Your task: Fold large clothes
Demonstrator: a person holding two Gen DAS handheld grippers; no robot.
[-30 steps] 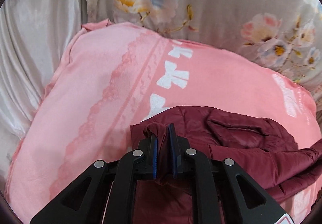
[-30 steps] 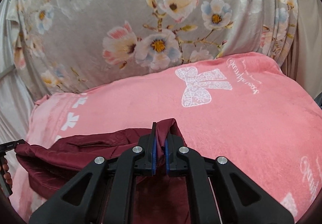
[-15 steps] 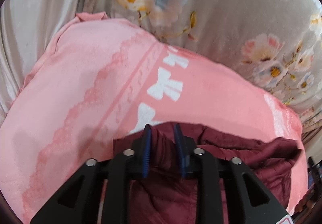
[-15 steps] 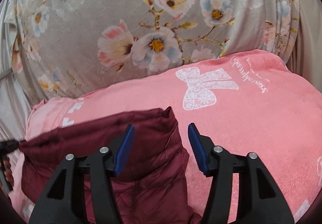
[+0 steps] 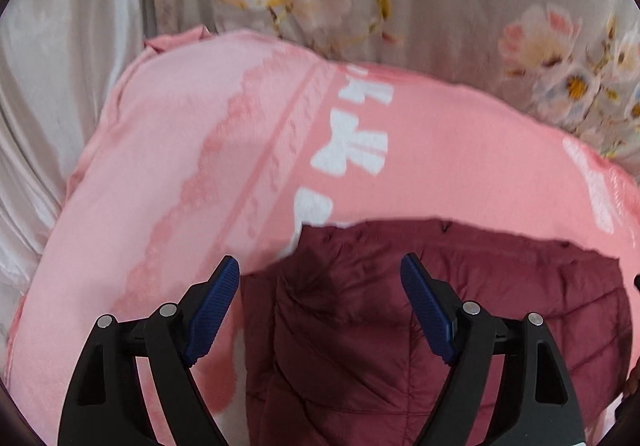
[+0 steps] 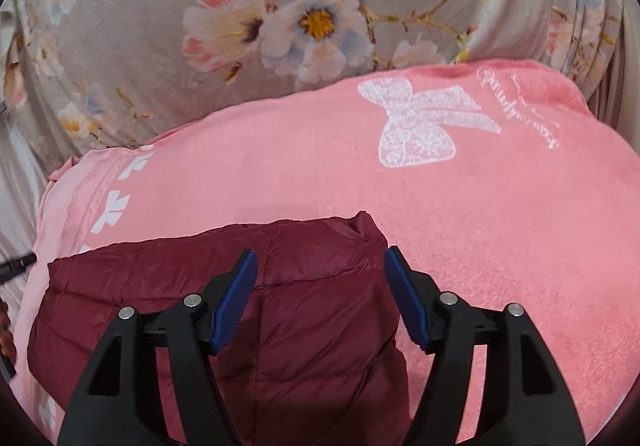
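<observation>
I can see one dark red puffy jacket (image 6: 248, 286), one pink blanket (image 6: 500, 238) with white bows, one grey flowery cloth (image 6: 140, 25) behind it, and two grippers, the left gripper (image 5: 320, 270) and the right gripper (image 6: 320, 260).

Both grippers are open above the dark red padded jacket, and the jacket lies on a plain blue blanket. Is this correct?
Not quite. The blanket is pink with white bows, not plain blue, as the right wrist view shows. The rest holds: the left gripper and right gripper are open above the dark red padded jacket.
</observation>
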